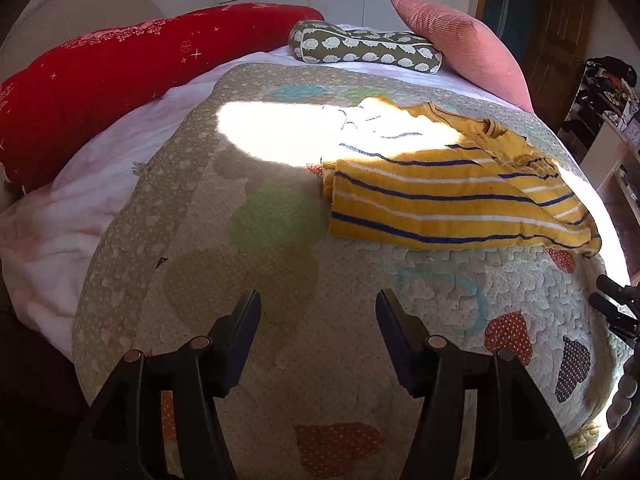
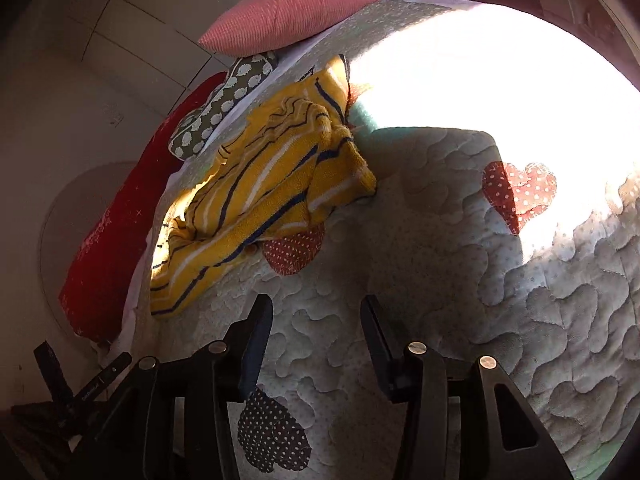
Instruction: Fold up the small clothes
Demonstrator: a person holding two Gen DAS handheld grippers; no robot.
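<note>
A small yellow knit sweater (image 1: 448,196) with blue and white stripes lies rumpled on a quilted bedspread (image 1: 248,272) with heart patches. It is partly in a bright patch of sunlight. It also shows in the right wrist view (image 2: 264,188), up and left of the fingers. My left gripper (image 1: 318,300) is open and empty above the quilt, short of the sweater's near hem. My right gripper (image 2: 316,304) is open and empty over the quilt (image 2: 440,260), just below the sweater's edge. The right gripper also shows at the far right of the left wrist view (image 1: 616,304).
A long red bolster (image 1: 100,76) lies along the left side of the bed. A green hedgehog-print pillow (image 1: 360,46) and a pink cushion (image 1: 464,44) are at the head. Shelves with clutter (image 1: 608,104) stand at the right. A strong sun patch (image 2: 500,80) washes out part of the quilt.
</note>
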